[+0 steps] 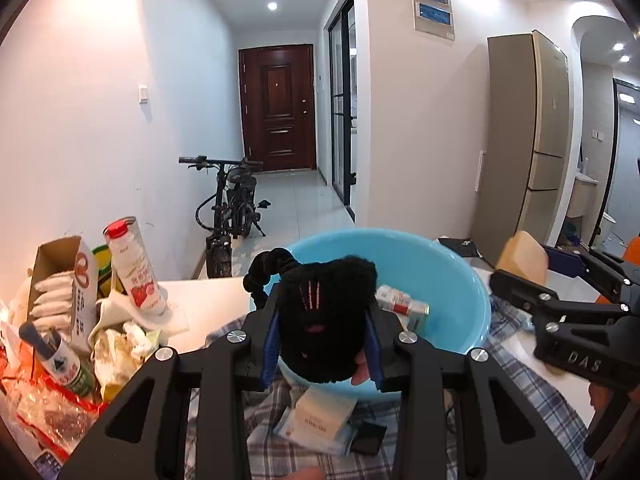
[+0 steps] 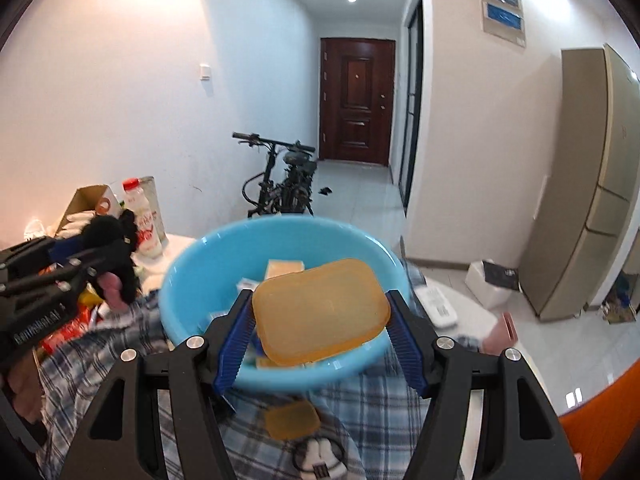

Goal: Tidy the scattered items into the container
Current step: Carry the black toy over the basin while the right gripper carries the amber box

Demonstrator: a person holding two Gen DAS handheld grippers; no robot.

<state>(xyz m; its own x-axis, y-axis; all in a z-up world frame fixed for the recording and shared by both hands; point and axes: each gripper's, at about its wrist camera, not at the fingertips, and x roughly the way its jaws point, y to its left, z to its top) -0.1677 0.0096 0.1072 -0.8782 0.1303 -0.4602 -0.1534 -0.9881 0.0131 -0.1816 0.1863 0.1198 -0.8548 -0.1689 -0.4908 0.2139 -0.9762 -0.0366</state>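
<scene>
A black plush toy (image 1: 326,316) is clamped in the left gripper (image 1: 324,344), an amber soap-like block (image 2: 320,312) in the right gripper (image 2: 320,344); both are held over the blue basin (image 2: 192,256).

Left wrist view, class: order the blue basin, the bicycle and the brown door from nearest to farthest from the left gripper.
1. Blue basin: just ahead of the left gripper.
2. Bicycle: on the floor beyond the table, by the left wall.
3. Brown door: at the corridor's far end.
</scene>
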